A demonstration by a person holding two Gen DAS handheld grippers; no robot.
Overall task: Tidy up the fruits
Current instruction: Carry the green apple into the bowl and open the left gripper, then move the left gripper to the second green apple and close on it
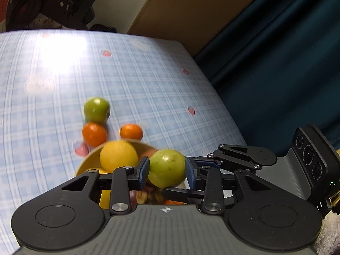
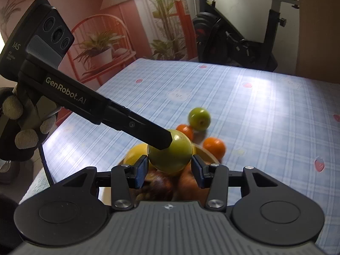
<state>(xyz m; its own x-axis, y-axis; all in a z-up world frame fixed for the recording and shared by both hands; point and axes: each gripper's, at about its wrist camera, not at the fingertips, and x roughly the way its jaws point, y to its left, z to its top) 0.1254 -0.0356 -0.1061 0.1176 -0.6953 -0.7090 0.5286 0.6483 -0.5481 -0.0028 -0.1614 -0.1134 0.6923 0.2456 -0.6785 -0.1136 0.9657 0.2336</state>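
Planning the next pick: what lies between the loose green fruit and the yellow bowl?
One orange sits between the loose green fruit and the yellow bowl; both wrist views show it.

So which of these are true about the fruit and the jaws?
1. The jaws of the left gripper grip a round green fruit. True.
2. Two round orange fruits lie on the blue checked tablecloth. True.
3. The yellow bowl is empty. False: it holds a round yellow fruit and more.
4. The second green fruit sits in the bowl. False: it lies on the cloth, beyond the orange ones.
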